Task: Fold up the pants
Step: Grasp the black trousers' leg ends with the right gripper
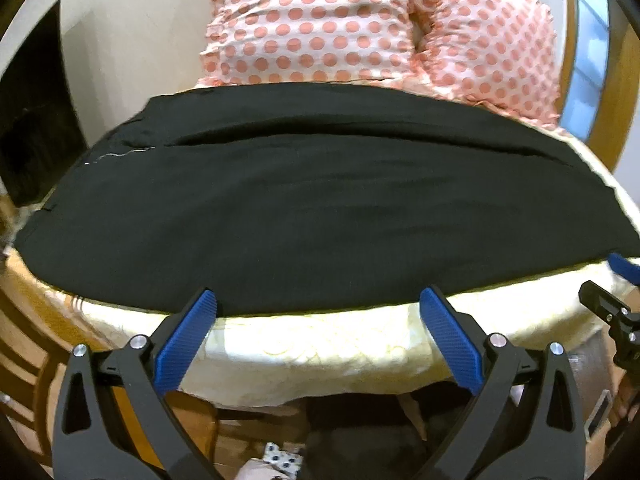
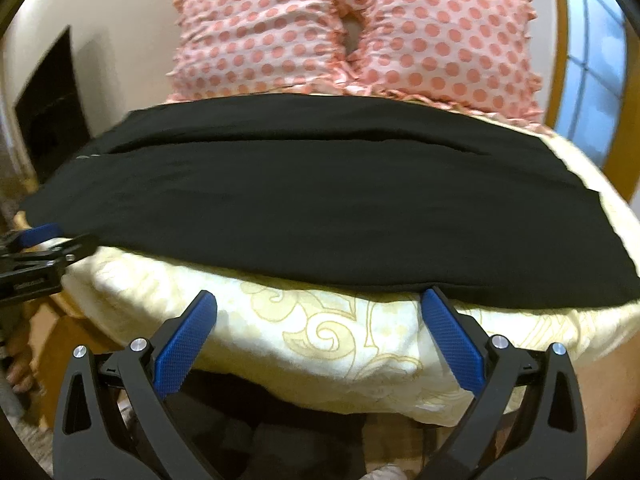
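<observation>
One pair of black pants [image 1: 312, 200] lies spread flat across the bed [image 1: 320, 344], running side to side, its two legs lying side by side with a long dark seam line between them. The near long edge of the pants sits just inside the bed's front edge, leaving a narrow strip of pale yellow patterned bedsheet [image 2: 340, 340] bare along the front before it drops over the side. In the left wrist view the left end of the pants comes close to the bed's left edge; in the right wrist view the right end stops short of the bed's right side, with a band of sheet showing beyond it. Behind the pants, two pink polka-dot pillows [image 2: 352, 36] stand at the head of the bed, the far edge of the pants reaching up to their base.

Left claw [image 1: 318, 300] is spread wide and grips nothing; its blue fingertips [image 1: 206, 302] sit right at the near hem of the pants, the cloth's edge lying between them. Right claw [image 2: 320, 300] is likewise wide open and empty; its right tip is at the pants' near edge, while its left tip is over bare sheet, short of the cloth. Each claw appears at the margin of the other's view, the two well apart along the front of the bed.

Beyond the bed, a dark fireplace opening [image 2: 52, 120] shows on the left wall and a wood-framed window [image 2: 592, 80] on the right.
</observation>
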Available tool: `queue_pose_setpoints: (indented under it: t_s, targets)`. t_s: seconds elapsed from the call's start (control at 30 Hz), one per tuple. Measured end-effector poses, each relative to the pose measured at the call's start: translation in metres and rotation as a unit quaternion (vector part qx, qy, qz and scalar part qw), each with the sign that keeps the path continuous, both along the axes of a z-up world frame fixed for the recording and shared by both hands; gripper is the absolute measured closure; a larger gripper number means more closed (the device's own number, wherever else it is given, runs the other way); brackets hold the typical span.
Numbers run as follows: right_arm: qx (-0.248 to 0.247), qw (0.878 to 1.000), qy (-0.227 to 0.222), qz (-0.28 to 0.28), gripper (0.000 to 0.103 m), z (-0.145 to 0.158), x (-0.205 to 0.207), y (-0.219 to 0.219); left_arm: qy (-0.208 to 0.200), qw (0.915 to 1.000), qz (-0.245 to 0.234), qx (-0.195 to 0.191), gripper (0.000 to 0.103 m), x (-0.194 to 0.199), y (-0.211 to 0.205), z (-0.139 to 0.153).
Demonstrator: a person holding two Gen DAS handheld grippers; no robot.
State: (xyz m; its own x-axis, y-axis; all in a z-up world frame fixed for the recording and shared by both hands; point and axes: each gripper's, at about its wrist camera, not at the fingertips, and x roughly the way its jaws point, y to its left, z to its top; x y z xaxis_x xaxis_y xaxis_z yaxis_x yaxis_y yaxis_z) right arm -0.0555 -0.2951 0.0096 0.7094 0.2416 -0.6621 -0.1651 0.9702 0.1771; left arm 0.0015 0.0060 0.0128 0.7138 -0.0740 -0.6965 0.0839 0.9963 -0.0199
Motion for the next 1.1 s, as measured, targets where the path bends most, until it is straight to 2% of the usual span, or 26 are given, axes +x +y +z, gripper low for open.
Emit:
queue_pose_setpoints:
  t_s: [0.07,0.2,0.3,0.43,0.5,0.6,0.73,0.93,1.1]
  targets:
    - [0.056,0.998,-0.006,0.007,0.001,0.015,0.000,-0.021,-0.017,0.9997,-0.006,-0.018,0.002,-0.002,0.006,0.012]
    - [0.132,0.989,-0.038,-0.055,0.001,0.045,0.014,-0.075,-0.067,0.9972,0.028,-0.015,0.002,0.008,0.018,0.035]
    - [0.147,0.978,-0.023,-0.144,0.001,0.056,0.047,-0.120,-0.080,0.9943,0.070,-0.008,0.002,0.031,0.030,0.041]
    - [0.162,0.954,0.018,-0.251,0.001,0.057,0.113,-0.180,-0.073,0.9902,0.118,0.018,0.002,0.063,0.041,0.034]
    - [0.151,0.941,0.044,-0.300,0.003,0.053,0.144,-0.202,-0.062,0.9901,0.125,0.016,0.002,0.075,0.046,0.029]
    - [0.127,0.921,0.079,-0.361,0.013,0.039,0.203,-0.234,-0.050,0.9914,0.121,0.000,0.002,0.082,0.050,0.023]
    - [0.088,0.902,0.116,-0.406,0.024,0.021,0.265,-0.255,-0.053,0.9919,0.115,0.005,0.002,0.088,0.049,0.018]
    - [0.037,0.877,0.147,-0.455,0.034,-0.002,0.332,-0.269,-0.052,0.9944,0.092,-0.004,0.002,0.091,0.046,0.016]
    - [-0.011,0.859,0.186,-0.476,0.043,-0.023,0.358,-0.274,-0.030,0.9965,0.078,-0.009,0.002,0.096,0.046,0.010]
